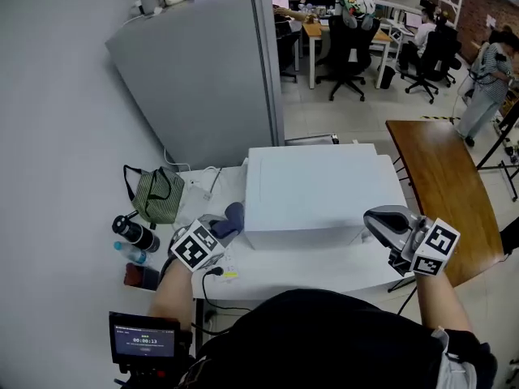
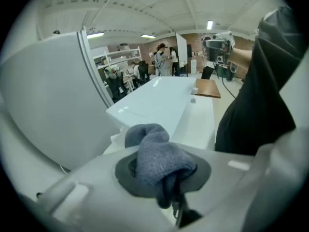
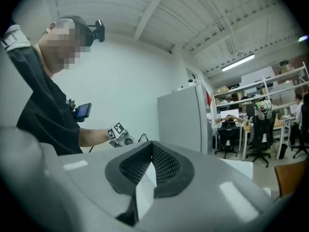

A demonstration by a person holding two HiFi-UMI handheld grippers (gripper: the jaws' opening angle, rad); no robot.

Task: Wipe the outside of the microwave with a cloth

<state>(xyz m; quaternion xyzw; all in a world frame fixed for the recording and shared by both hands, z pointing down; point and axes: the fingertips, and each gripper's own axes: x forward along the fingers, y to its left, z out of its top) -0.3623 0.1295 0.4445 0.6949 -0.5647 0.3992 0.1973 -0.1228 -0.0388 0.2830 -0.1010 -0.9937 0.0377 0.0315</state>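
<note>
**Inspector:** State of your grippers?

**Operator:** My left gripper (image 1: 217, 229) is clamped on the cloth (image 1: 232, 216), a grey wad bunched between the jaws. My right gripper (image 1: 383, 222) has its jaws closed tip to tip, with nothing between them.

**Inspector:** Where does the work lie?

**Operator:** The microwave (image 1: 320, 186) sits on the white table (image 1: 316, 272), its long axis running across me, left to right. The cloth is at its left front corner, and the body extends rightward and away from my left gripper. Contact with the side wall: cannot confirm. My right gripper hangs by the right front corner. The left one carries the cloth, so I judge the wipe is its to make.

**Inspector:** Count?

**Operator:** One microwave, one cloth, two grippers.
</note>
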